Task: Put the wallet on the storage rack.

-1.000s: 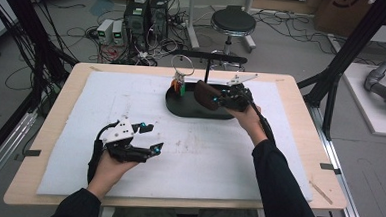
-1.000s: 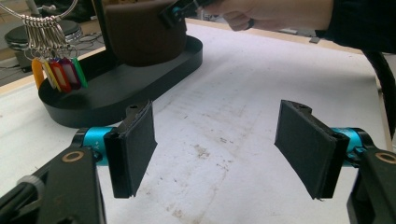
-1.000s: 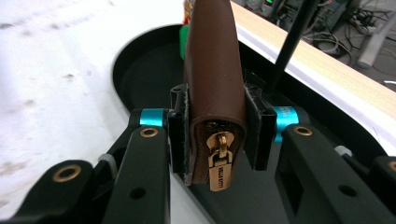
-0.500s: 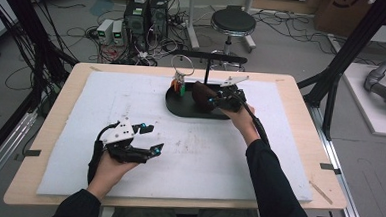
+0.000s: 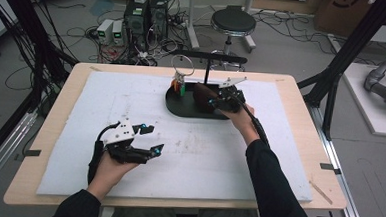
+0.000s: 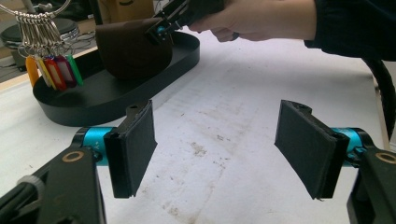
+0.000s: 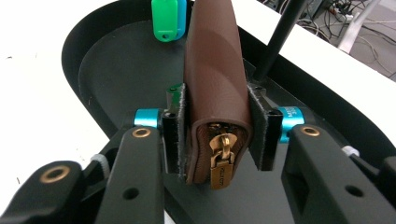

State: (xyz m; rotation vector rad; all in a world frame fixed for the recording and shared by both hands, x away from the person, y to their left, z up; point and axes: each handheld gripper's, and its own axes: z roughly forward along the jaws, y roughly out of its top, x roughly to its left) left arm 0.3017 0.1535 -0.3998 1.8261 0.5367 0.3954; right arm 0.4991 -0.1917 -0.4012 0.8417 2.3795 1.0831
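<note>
Right gripper [image 7: 218,135] at brown pouch [image 7: 212,79], which stands on edge in black tray [image 7: 116,60] at far middle of desk [image 5: 292,88]. Jaws astride pouch, just been opening; left pad against leather, right pad seems slightly off, so grip loosened. Brass zip pull [image 7: 220,163] hangs at near end. Coloured key tags [image 5: 178,85] hang from ring on tray's stand. Left gripper [image 6: 215,149] released, nothing between its jaws, low over white mat [image 5: 131,100] near front-left of desk.
</note>
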